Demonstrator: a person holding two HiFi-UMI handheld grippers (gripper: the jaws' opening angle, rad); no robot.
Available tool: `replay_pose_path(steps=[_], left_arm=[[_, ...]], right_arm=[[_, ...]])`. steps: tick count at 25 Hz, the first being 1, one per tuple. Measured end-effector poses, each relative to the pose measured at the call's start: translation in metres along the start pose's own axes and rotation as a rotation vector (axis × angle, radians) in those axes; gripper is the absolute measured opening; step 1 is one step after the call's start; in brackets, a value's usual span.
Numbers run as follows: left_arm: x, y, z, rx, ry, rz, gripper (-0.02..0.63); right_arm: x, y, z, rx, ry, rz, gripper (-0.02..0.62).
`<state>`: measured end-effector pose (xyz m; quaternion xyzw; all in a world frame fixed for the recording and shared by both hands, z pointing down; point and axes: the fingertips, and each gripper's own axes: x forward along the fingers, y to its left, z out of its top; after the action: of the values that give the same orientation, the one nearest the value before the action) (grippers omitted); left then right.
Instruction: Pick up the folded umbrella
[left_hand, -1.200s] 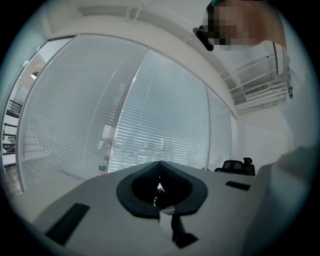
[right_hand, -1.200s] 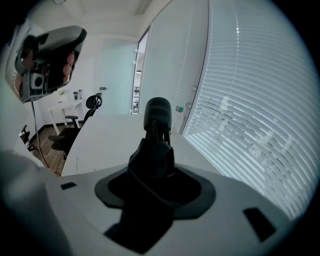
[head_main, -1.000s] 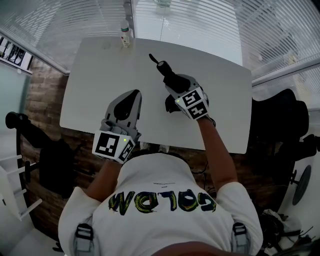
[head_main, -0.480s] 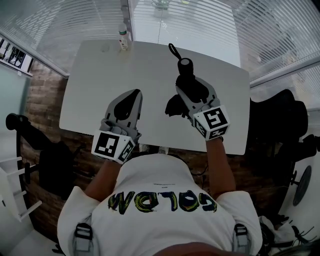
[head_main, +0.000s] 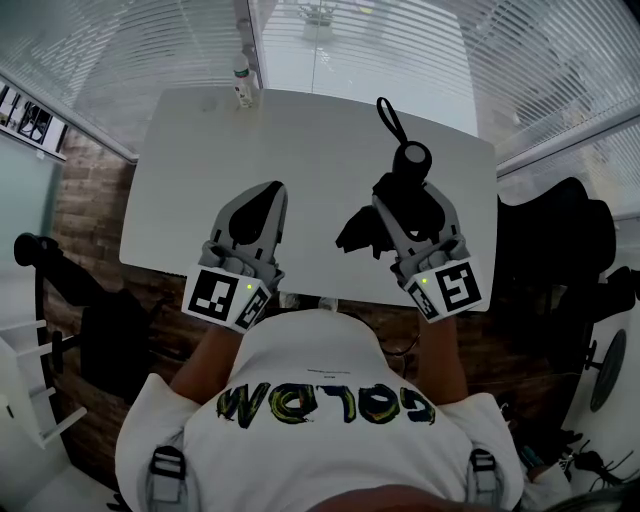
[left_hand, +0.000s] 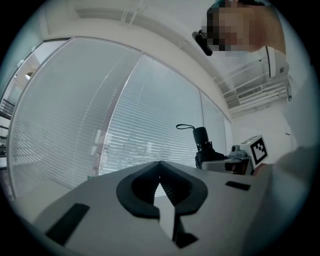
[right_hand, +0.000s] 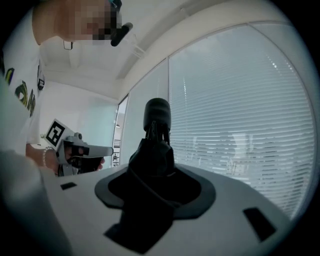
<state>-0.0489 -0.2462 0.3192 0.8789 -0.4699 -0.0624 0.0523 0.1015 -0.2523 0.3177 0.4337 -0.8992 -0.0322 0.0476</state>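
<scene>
The right gripper (head_main: 398, 195) pinches the folded umbrella (head_main: 411, 160) about its middle, handle pointing away, apparently clear of the white table (head_main: 200, 150). Its forearm reaches forward, level. The left gripper (head_main: 266, 192), jaws pressed together and empty, hovers alongside.

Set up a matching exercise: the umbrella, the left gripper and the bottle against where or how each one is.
1. folded umbrella
2. left gripper
3. bottle

A. stands at the far edge of the table
B. jaws together, nothing between them
C. clamped in the right gripper

Pairs: 1-C, 2-B, 3-A
</scene>
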Motion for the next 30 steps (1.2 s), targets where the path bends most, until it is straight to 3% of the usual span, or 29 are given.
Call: replay_pose_path(steps=[11, 30], left_arm=[[0.000, -0.009, 0.013, -0.001, -0.028, -0.018, 0.011], [0.008, -0.014, 0.007, -0.016, -0.011, -0.040, 0.011]], right_arm=[[-0.045, -0.005, 0.027, 0.010, -0.086, -0.044, 0.207], [-0.058, -0.016, 0.020, 0.015, -0.088, -0.069, 0.209]])
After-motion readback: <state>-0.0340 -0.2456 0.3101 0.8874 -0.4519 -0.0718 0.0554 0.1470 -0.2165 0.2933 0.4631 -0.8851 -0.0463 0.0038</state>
